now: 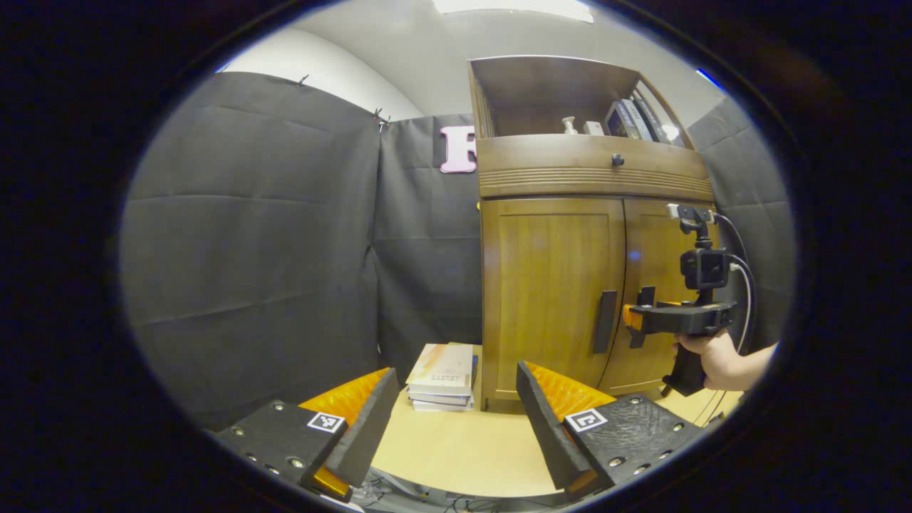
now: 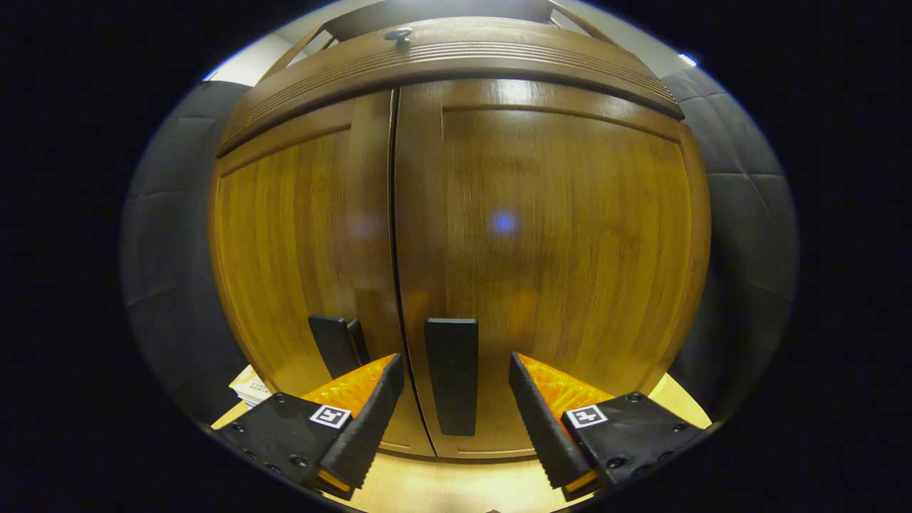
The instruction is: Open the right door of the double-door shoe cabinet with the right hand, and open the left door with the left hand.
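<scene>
Black cloth walls are closing the booth around a pale wooden table [image 1: 456,442], and on its far right part the brown wooden double-door shoe cabinet [image 1: 584,278] is standing, with an open shelf on top. Both doors are sitting closed and flush, so I judge that no part of the task is done yet.

In the right gripper view, the right gripper [image 2: 456,399] is facing the right door [image 2: 563,263] from very near. Its orange-and-black fingers are standing wide apart, one on each side of the flat black vertical handle [image 2: 452,374] of that door, but they are not pressing it. The left door [image 2: 299,263] and its own black handle [image 2: 335,345] are lying just to the left.

In the left gripper view, the left gripper [image 1: 456,420] is hanging well apart from the cabinet, over the table, with its fingers also spread and holding nothing. A small stack of books [image 1: 442,377] is lying beside the cabinet's left side.

Left to do, as I judge: closing on the right handle, pulling it, then the left door.
</scene>
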Demonstrator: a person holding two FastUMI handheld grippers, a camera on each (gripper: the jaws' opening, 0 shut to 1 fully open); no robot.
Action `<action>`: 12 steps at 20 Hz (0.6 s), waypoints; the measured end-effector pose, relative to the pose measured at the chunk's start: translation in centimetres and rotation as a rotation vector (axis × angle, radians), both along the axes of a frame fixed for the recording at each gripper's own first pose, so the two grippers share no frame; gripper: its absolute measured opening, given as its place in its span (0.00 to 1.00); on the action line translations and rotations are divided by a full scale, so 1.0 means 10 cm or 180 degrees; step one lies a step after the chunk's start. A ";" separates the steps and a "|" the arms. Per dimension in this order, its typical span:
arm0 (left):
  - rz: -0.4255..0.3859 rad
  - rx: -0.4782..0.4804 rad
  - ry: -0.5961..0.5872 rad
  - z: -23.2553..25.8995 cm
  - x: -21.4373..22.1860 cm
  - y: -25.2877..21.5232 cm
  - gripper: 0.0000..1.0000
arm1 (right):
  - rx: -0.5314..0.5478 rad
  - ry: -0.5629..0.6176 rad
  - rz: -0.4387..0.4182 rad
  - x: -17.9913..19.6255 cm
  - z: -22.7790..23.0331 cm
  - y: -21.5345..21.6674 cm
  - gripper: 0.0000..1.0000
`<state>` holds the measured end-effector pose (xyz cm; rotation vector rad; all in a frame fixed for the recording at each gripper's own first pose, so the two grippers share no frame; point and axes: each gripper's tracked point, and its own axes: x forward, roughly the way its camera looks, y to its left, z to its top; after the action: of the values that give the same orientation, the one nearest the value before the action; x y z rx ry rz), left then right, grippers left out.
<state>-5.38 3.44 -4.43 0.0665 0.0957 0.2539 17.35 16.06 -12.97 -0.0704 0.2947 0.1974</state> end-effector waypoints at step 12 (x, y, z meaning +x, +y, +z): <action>-0.0235 -0.0132 -0.0012 -0.11 0.13 -0.25 0.96 | 0.0016 0.0025 0.0225 0.02 0.11 -0.05 0.23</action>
<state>-4.07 0.95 -5.49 0.0281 0.0945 0.1781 17.58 15.54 -11.83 -0.0753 0.2997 0.2686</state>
